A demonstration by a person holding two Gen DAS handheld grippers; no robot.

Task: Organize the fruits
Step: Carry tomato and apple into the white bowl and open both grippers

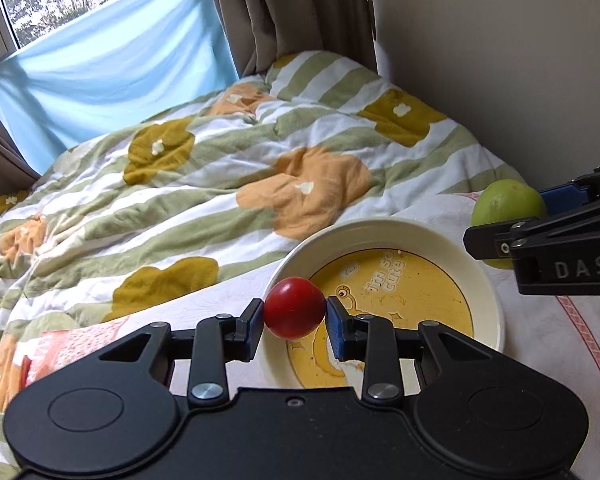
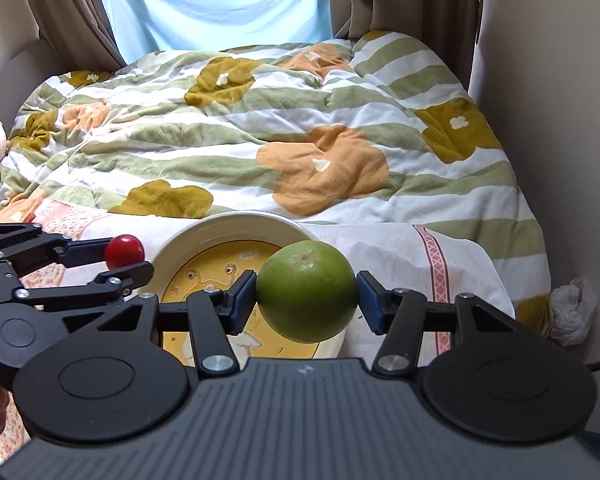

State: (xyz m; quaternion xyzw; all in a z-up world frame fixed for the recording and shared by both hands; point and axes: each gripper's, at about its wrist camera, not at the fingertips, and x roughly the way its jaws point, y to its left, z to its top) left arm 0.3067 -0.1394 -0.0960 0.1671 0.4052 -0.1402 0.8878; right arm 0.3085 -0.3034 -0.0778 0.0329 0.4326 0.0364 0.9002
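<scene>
Your left tongs point(image 1: 295, 309) are pinching the small red fruit point(image 1: 295, 307) between their blue pads, and your right tongs point(image 2: 306, 297) are clamped on the larger green fruit point(image 2: 306, 291) the same way. Both fruits are held clear of the bed, neither touching the bowl point(image 1: 488, 280).

The relation that matters is each fruit against the bowl's opening. In the left wrist view the red fruit sits over the bowl's rim at about 9 o'clock of the dish, with the yellow printed floor spreading away toward 3 o'clock. So it looks to be at the edge, not yet over the middle. In the right wrist view the green fruit hangs over the bowl's 3 o'clock side, with the rim point(image 2: 236, 224) curving behind it toward 12 o'clock and the left tongs point(image 2: 126, 258) off at 9 o'clock.

Both hands look about equally near, closing on the bowl from opposite sides. Neither fruit has a long axis to speak of, so orientation should not matter on release.

The bowl rests on the pale sheet point(image 2: 380, 248) just short of the flowered quilt point(image 2: 260, 128), a soft footing, so I would set the fruits low before letting go.
</scene>
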